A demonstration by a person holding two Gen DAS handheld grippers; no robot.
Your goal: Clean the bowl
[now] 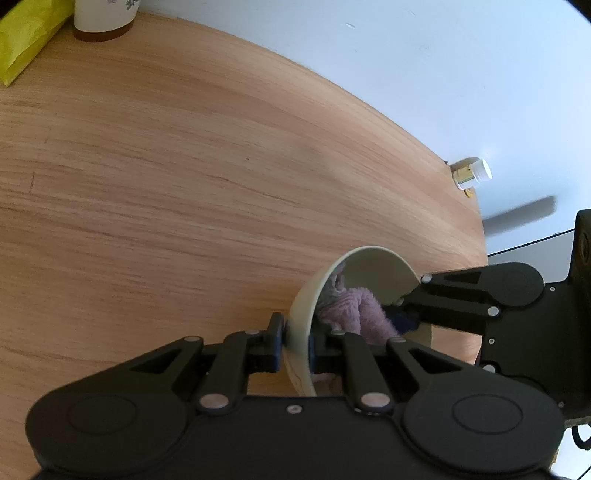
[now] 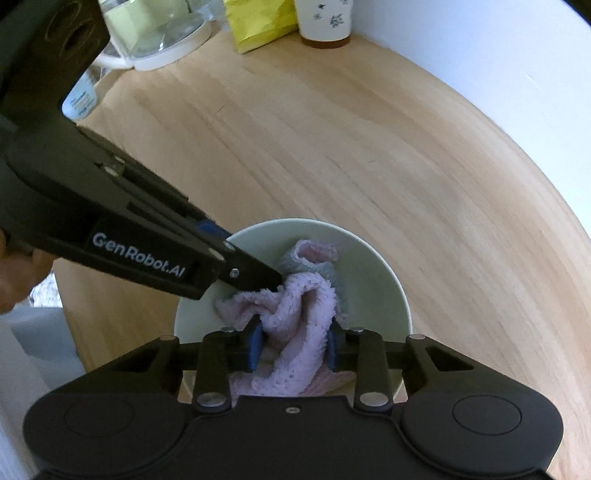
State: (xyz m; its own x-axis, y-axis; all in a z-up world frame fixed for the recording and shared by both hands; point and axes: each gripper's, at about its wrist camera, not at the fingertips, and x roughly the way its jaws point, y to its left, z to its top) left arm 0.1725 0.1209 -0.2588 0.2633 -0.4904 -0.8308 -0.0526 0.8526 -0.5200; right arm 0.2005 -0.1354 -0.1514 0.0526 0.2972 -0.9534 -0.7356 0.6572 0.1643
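Starting on the left of the left wrist view: a yellow packet [image 1: 27, 35] sits in the far corner of the wooden table [image 1: 184, 166], just beside a white cup with a brown base [image 1: 103, 18]. Further right, the left gripper [image 1: 297, 338] has its fingers pinched onto the wall of the pale bowl [image 1: 369, 273] — one finger outside, one inside, clamped tight on the rim. The bowl is tipped up on its side here, opening facing right. Inside it is a bunched pink cloth [image 1: 354, 310], and the right gripper [image 1: 400, 314] comes in from the right edge, its tip buried in that cloth. Way off at the table's far edge there's a small white-capped bottle [image 1: 472, 173].

Right wrist view, left to right: a clear jug [image 2: 155, 33] in the top left corner, the left gripper [image 2: 273, 278] slanting down across the frame onto the bowl's [image 2: 384, 288] near-left rim, then the right gripper [image 2: 295, 341], jaws partly closed and squeezing the pink cloth [image 2: 295, 325] between the pads. The cloth sits down in the bowl — touching the inner wall.
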